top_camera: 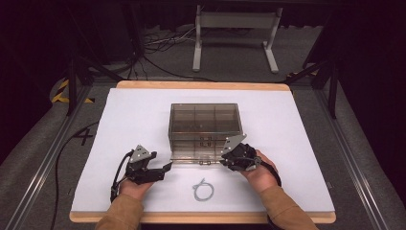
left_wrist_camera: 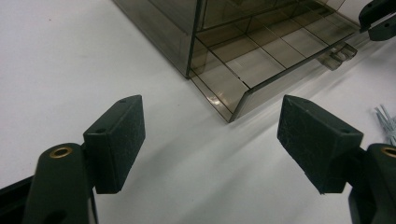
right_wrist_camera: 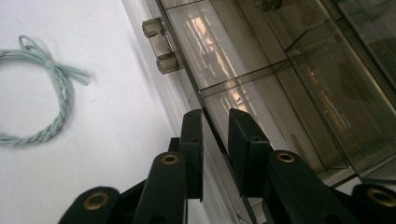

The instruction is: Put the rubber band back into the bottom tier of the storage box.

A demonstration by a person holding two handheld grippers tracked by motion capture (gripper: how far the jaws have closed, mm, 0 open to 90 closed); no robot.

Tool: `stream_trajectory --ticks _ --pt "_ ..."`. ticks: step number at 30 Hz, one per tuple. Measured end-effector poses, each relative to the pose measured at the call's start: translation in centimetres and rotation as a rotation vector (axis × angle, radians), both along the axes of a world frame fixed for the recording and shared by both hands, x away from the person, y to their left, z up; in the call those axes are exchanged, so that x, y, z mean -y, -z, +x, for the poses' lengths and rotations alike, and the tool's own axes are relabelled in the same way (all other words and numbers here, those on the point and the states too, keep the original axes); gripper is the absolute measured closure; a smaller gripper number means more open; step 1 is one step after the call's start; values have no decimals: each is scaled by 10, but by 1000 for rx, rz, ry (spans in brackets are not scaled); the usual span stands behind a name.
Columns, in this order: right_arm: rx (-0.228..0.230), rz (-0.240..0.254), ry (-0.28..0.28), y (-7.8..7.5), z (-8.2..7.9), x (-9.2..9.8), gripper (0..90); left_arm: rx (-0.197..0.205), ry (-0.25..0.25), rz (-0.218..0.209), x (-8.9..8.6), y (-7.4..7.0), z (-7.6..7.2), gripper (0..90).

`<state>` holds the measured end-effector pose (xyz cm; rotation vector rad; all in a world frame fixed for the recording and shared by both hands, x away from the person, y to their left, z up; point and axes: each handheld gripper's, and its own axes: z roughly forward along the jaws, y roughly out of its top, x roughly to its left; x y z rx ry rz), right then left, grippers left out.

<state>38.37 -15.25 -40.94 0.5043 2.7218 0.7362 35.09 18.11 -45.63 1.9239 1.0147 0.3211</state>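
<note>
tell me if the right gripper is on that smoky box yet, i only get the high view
observer: the right gripper has the thin front edge of the smoky compartment box between its jaws; whether the pads press it I cannot tell.
operator: left one holding anything
observer: no, the left gripper is wide open over the white table, aimed at the box's near corner.
operator: what's that loop by my hands
observer: a pale green twisted cord, tied into a ring, lying apart from the box.

Bright, even light falls on the white tabletop point(top_camera: 124, 124); around it the room is dark. Warm glare streaks the smoky box point(right_wrist_camera: 219, 51); soft shadows lie beside it.
</note>
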Motion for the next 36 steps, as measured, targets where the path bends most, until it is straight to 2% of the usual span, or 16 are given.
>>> stream_trajectory --ticks 18,22,25,28,36 --pt "-29 -53 -37 -5 -13 0 784 4 -9 -13 -2 0 -1 233" --pt "-30 -61 -48 -6 -14 0 790 17 -17 -24 -3 -1 -1 232" --pt "-42 -72 -45 -6 -16 -1 792 36 -32 -61 -7 -2 -3 239" --pt "-39 -75 -55 -6 -17 -1 792 39 -48 -80 -10 -3 -3 242" --pt "-43 -81 -59 -6 -22 -1 795 43 -67 -73 -11 -3 -3 243"
